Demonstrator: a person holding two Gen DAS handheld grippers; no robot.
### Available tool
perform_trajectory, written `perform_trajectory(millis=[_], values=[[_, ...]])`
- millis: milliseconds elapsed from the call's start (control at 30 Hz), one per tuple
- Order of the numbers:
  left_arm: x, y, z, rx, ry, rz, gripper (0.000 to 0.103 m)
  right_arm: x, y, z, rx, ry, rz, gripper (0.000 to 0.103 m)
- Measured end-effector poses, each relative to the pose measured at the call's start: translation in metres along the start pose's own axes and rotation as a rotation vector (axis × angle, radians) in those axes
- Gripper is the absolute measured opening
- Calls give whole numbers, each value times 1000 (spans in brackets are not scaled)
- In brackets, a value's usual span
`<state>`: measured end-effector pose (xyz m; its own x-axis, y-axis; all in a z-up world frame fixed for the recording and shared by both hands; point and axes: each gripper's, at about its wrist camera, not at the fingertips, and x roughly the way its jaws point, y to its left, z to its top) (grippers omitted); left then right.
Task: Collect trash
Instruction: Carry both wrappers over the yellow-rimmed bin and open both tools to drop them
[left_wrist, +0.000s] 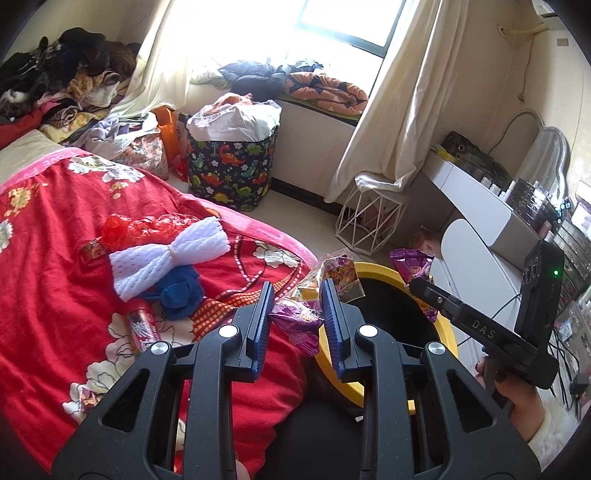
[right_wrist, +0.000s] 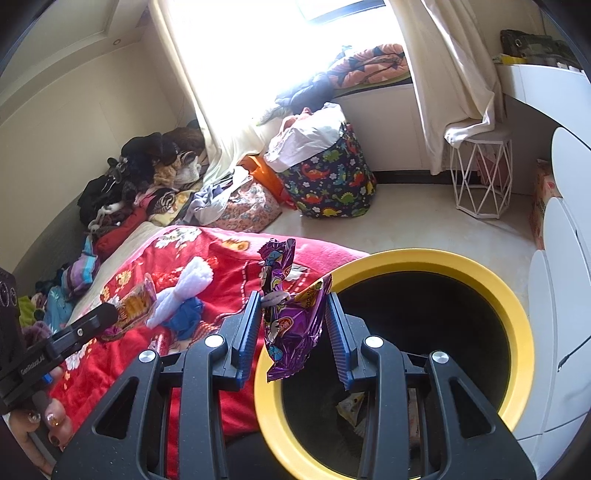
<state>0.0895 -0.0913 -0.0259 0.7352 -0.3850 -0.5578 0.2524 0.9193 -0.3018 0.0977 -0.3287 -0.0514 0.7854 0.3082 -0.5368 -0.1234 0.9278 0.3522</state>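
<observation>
Both my grippers, left (left_wrist: 297, 310) and right (right_wrist: 291, 325), have fingers apart, a wrapper (right_wrist: 291, 325) seemingly loose over the bin (right_wrist: 517, 317); bed (left_wrist: 55, 295) litter remains.

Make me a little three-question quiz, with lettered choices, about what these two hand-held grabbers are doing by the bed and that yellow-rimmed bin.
1. Where is the purple wrapper of the right gripper?
A. flat on the blanket
B. over the rim of the bin
C. on the wire stool

2. What colour is the rim of the bin?
A. yellow
B. green
C. white

3. What is between the fingers of the left gripper?
A. nothing
B. the white mesh bow
C. a crinkled snack wrapper

Answers:
1 B: the right wrist view shows it hanging between the fingers, just above the bin's near edge.
2 A: a bright yellow ring surrounds the dark inside.
3 C: a purple and orange snack wrapper sits between the blue pads, while the white mesh bow lies on the red blanket.
</observation>
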Motion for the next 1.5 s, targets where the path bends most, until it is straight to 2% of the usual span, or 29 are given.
perform_trajectory(millis=[833,1500], values=[[37,-54,-16,98,80,-88,20,-5,-53,-2,110,-11,-117,34],[80,-78,-32,152,181,-109,20,-2,-85,-8,172,11,-162,37]])
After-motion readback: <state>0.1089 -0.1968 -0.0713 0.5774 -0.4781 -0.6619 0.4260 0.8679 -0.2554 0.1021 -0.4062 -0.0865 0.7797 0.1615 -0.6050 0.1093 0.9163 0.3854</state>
